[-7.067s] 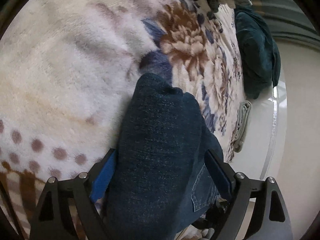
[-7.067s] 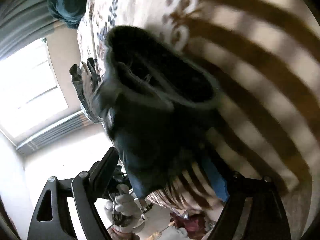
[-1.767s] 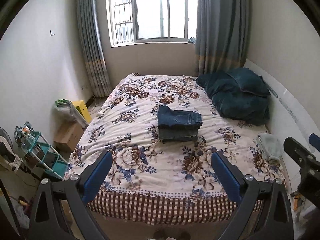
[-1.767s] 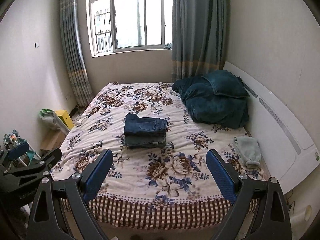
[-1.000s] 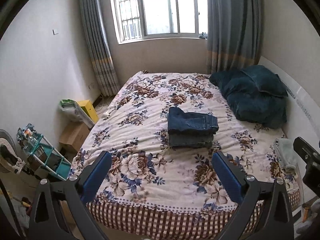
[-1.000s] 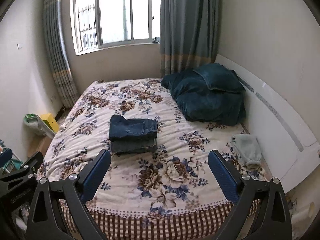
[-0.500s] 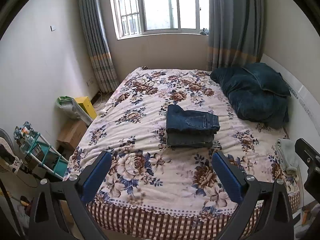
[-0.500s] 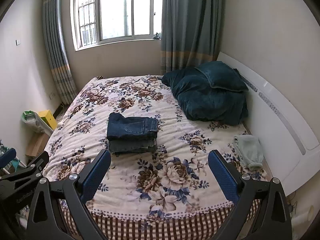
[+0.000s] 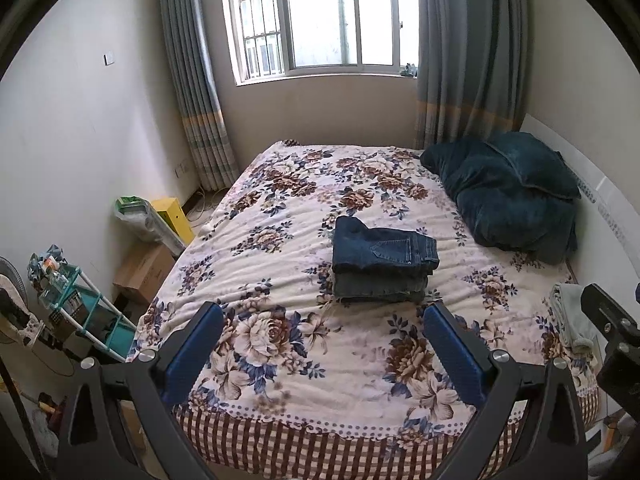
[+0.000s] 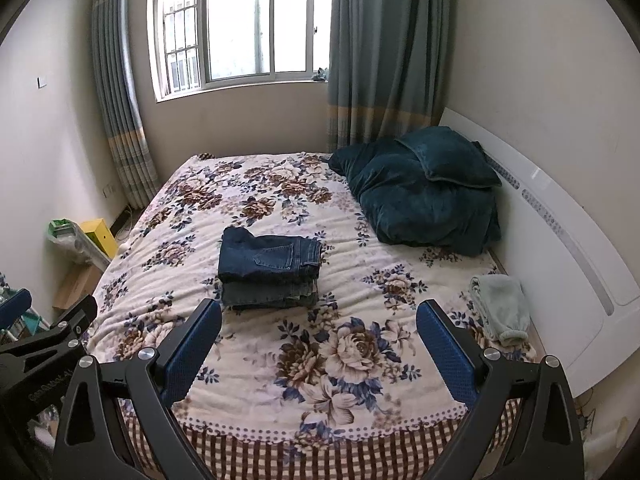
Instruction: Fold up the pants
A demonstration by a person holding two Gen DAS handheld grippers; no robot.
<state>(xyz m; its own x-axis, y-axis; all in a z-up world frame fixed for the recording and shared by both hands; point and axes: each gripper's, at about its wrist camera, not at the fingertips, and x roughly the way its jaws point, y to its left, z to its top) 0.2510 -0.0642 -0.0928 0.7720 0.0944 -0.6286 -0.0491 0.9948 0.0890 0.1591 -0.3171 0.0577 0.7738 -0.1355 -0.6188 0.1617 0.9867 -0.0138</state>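
Observation:
The blue jeans point(image 9: 383, 263) point(image 10: 269, 269) lie folded into a compact stack in the middle of the floral bedspread point(image 9: 280, 360) point(image 10: 352, 360). A paler folded denim layer shows under the dark top layer. My left gripper point(image 9: 325, 314) is open, held well back beyond the foot of the bed with nothing between its fingers. My right gripper point(image 10: 319, 310) is likewise open and empty, far from the jeans. Part of the right gripper shows at the right edge of the left wrist view, and part of the left gripper at the left edge of the right wrist view.
A dark teal quilt and pillow point(image 9: 508, 196) point(image 10: 424, 192) lie by the white headboard point(image 10: 568, 264). A pale green towel point(image 10: 500, 306) sits at the bed's right edge. Left of the bed stand a teal rack point(image 9: 72, 312), a cardboard box point(image 9: 140, 272) and a yellow box point(image 9: 172, 216).
Since 7.1 s ago both grippers let go of the jeans and pulled back to the foot of the bed. In the last second both views shifted only slightly; the jeans have stayed still.

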